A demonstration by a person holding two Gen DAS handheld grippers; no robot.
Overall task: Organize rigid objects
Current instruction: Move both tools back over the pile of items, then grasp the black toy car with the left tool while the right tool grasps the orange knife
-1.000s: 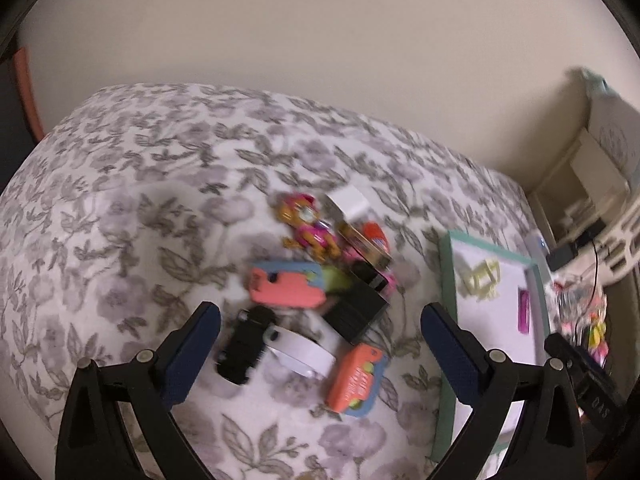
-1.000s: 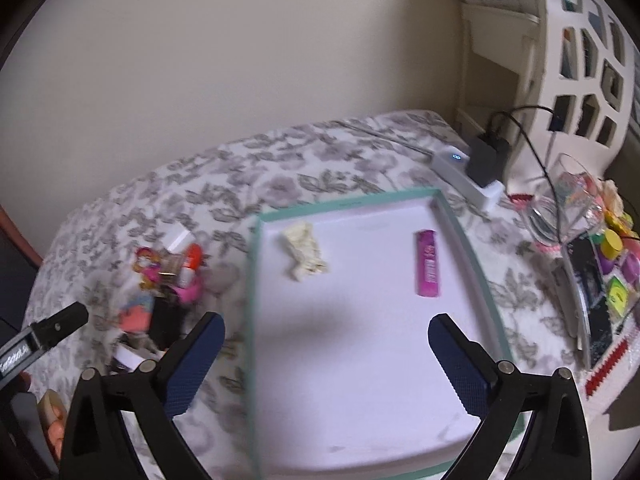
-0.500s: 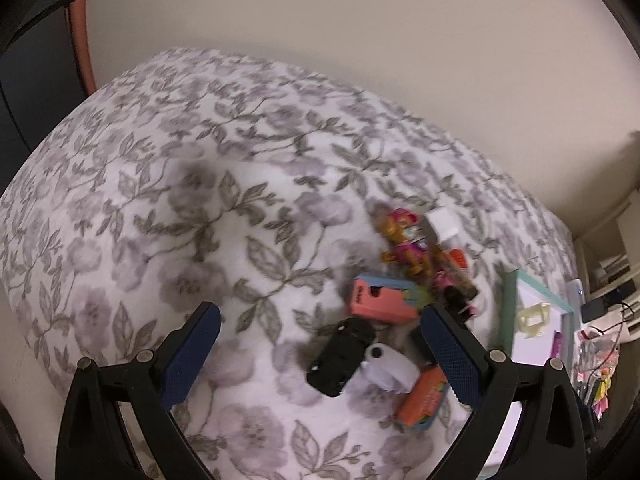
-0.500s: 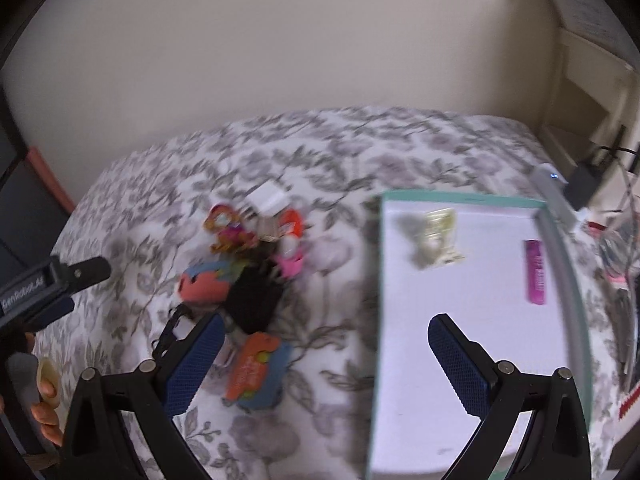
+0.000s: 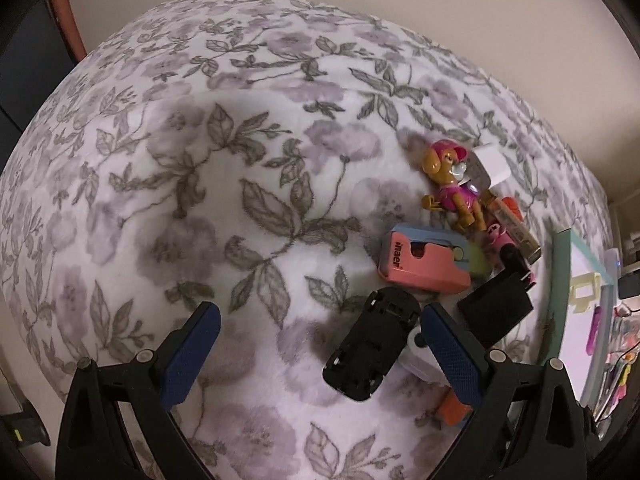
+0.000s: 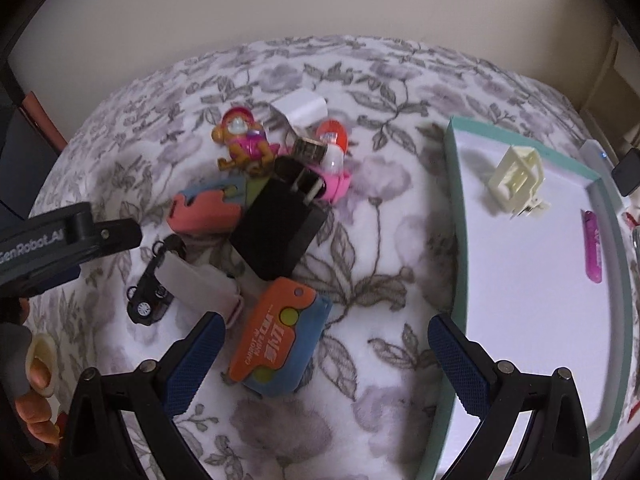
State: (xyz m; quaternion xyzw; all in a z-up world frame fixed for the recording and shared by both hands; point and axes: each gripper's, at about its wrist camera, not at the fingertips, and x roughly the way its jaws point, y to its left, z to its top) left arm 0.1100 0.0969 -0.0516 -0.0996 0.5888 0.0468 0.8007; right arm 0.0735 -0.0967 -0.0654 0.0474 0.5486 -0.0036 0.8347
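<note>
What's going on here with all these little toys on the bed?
A person holds a gripper in each hand, sorting small things from a pile on the flowered blanket into a tray. Both are open and empty. The left gripper hovers by the black toy car; the right gripper hovers over the orange and blue cutter. A cream clip and pink lighter already lie in the tray.

Dim, warm indoor light is recorded; soft shadows noted on the bedspread; strong fisheye distortion, dark corners, slight blur.

Toys lie heaped on the bed; right of them sits a tray holding a clip and a lighter.
</note>
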